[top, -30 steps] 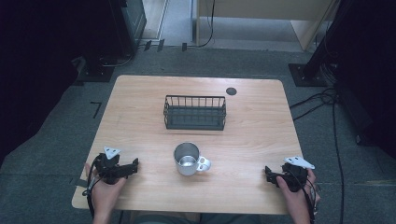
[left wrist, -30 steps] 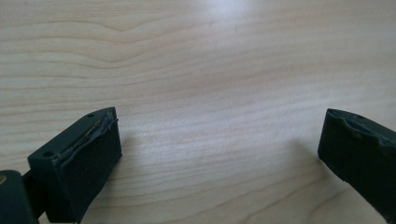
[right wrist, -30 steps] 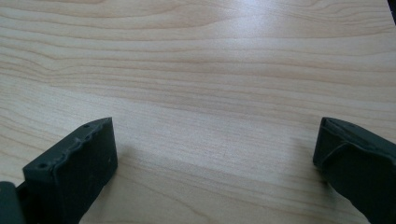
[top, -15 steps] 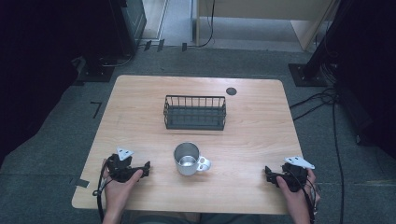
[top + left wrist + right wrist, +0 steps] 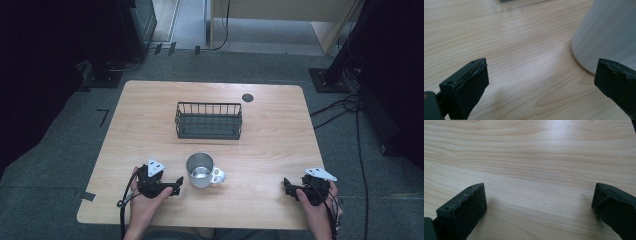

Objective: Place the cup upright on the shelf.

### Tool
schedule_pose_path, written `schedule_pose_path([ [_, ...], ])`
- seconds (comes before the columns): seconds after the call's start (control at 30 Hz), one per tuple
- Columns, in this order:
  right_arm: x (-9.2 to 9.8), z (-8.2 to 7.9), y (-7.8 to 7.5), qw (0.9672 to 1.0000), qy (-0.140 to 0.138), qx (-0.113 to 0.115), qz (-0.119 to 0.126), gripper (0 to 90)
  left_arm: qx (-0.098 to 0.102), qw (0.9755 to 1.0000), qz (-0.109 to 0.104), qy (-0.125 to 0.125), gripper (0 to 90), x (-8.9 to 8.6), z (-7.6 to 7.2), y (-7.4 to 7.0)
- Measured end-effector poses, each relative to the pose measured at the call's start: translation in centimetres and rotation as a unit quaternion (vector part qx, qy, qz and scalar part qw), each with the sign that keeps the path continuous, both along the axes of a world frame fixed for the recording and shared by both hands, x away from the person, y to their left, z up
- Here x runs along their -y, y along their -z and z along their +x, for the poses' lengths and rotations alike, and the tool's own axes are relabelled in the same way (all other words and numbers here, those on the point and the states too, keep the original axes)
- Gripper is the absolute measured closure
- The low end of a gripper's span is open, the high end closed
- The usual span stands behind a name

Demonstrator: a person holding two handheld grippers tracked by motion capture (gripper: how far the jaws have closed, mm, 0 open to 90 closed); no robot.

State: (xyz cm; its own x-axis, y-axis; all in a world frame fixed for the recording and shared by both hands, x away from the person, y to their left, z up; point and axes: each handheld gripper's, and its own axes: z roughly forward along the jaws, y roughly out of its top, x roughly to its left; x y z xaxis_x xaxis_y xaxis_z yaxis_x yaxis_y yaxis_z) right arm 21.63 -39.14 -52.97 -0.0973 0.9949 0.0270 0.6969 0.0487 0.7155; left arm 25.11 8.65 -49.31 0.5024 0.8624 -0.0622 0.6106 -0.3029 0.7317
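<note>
Metal cup (image 5: 201, 170) sits near table's (image 5: 270, 140) front, w/ black basket (image 5: 209, 120) behind it. Left gripper (image 5: 176, 183) is just beside cup, jaws wide apart. Right gripper (image 5: 287, 185) rests far off, jaws apart too.

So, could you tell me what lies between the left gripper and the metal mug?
Only bare wooden table, as the left gripper view shows between left gripper and metal mug.

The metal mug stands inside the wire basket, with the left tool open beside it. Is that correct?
Not quite. In the high view the metal mug stands on the bare table, in front of the wire basket, not inside it. The left tool is indeed open beside the mug.
</note>
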Motion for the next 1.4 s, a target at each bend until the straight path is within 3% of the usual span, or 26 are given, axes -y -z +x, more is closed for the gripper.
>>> schedule_pose_path([
  [0.5,0.0,0.0,0.0,1.0,0.0,0.0,0.0,0.0,0.012,0.9985,0.0,0.053,0.0,3.0,-1.0,-1.3],
  [0.77,0.0,0.0,0.0,1.0,0.0,0.0,0.0,0.0,0.011,0.9962,-0.005,0.086,0.0,5.9,-0.7,-1.2],
  [1.1,0.0,0.0,0.0,1.0,0.0,0.0,0.0,0.0,0.012,0.9958,-0.03,0.085,0.0,7.6,0.6,-1.0],
  [1.4,0.0,0.0,0.0,1.0,0.0,0.0,0.0,0.0,0.0,0.9955,-0.037,0.087,1.0,8.4,1.8,-0.4],
])
